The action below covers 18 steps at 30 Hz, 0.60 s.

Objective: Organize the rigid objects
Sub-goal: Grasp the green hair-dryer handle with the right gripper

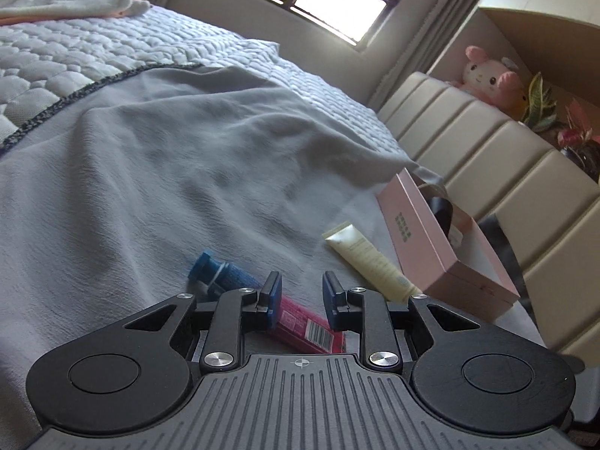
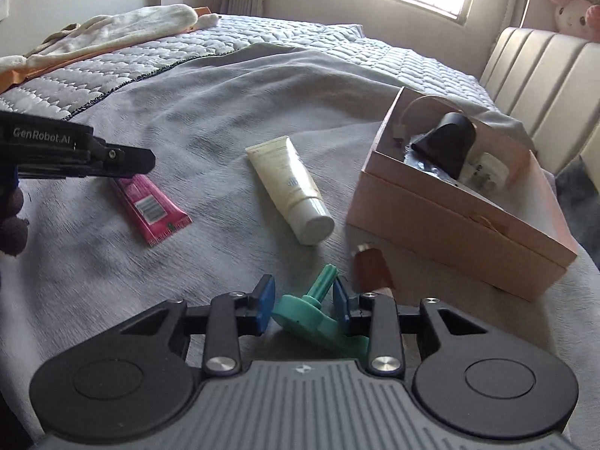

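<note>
Left gripper (image 1: 302,292) parted wide above pink tube (image 1: 307,328), lower centre, gripping nothing; likely lining up a grasp. Right gripper (image 2: 303,296) half open around green plastic piece (image 2: 318,315), contact unclear. Pink box (image 2: 461,202) at right, probable destination; cream tube (image 2: 288,187) mid-frame.

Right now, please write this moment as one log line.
left gripper: open over pink tube | right gripper: open around green plastic piece | pink cardboard box: partly filled
</note>
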Each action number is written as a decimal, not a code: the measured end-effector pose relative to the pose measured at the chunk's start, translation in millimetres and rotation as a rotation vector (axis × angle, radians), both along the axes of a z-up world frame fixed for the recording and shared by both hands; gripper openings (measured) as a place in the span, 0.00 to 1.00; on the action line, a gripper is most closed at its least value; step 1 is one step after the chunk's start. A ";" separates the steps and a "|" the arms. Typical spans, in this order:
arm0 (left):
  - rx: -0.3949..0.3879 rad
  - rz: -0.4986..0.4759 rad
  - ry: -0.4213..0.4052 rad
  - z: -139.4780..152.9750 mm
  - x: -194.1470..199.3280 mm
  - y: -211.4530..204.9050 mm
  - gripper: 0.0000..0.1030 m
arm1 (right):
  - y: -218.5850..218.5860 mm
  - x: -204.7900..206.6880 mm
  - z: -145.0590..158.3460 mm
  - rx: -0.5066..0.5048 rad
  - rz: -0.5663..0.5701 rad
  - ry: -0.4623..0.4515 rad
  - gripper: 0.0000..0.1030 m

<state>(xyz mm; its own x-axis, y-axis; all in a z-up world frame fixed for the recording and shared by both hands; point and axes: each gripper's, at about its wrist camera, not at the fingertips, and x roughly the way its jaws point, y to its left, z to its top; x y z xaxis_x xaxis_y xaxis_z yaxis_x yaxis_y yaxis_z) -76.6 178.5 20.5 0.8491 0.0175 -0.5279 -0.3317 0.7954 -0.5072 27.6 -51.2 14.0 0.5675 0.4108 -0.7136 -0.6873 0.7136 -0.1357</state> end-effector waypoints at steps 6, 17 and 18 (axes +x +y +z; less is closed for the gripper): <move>-0.061 0.162 -0.031 -1.7 -18.0 13.9 0.24 | -45.3 -3.0 -4.0 0.085 -0.080 -0.030 0.65; -0.088 0.215 0.062 -11.7 -12.8 -1.1 0.28 | -110.4 -5.8 -22.8 0.253 -0.192 -0.084 0.74; -0.070 0.219 0.072 -10.2 -4.8 -3.1 0.28 | -111.3 -5.2 -24.6 0.260 -0.193 -0.077 0.75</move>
